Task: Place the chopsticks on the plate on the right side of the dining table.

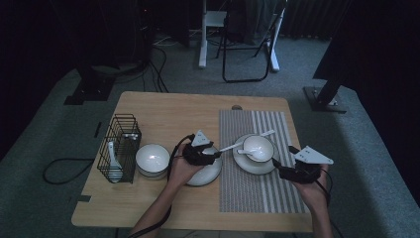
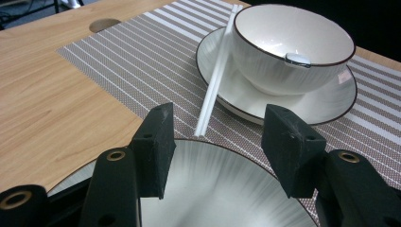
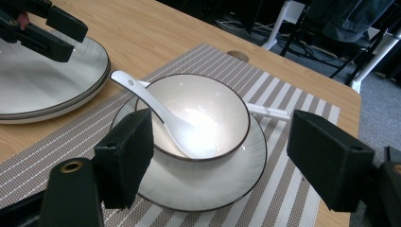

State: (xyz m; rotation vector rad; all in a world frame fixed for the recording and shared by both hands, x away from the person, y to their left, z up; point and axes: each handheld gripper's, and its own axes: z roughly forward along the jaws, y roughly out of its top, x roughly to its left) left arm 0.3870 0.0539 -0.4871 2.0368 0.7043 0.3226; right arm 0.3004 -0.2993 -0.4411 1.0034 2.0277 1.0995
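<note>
Your left gripper point(image 2: 215, 146) hovers spread over a white, dark-rimmed plate point(image 2: 222, 189) by the striped placemat point(image 2: 142, 61), white chopsticks point(image 2: 215, 78) lying just ahead. Your right gripper point(image 3: 220, 161), also spread, faces a white bowl point(image 3: 198, 111) holding a spoon point(image 3: 161, 116).

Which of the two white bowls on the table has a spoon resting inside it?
The white dark-rimmed bowl standing on a plate on the striped placemat; the other white bowl, beside the black wire rack, sits directly on wood.
</note>
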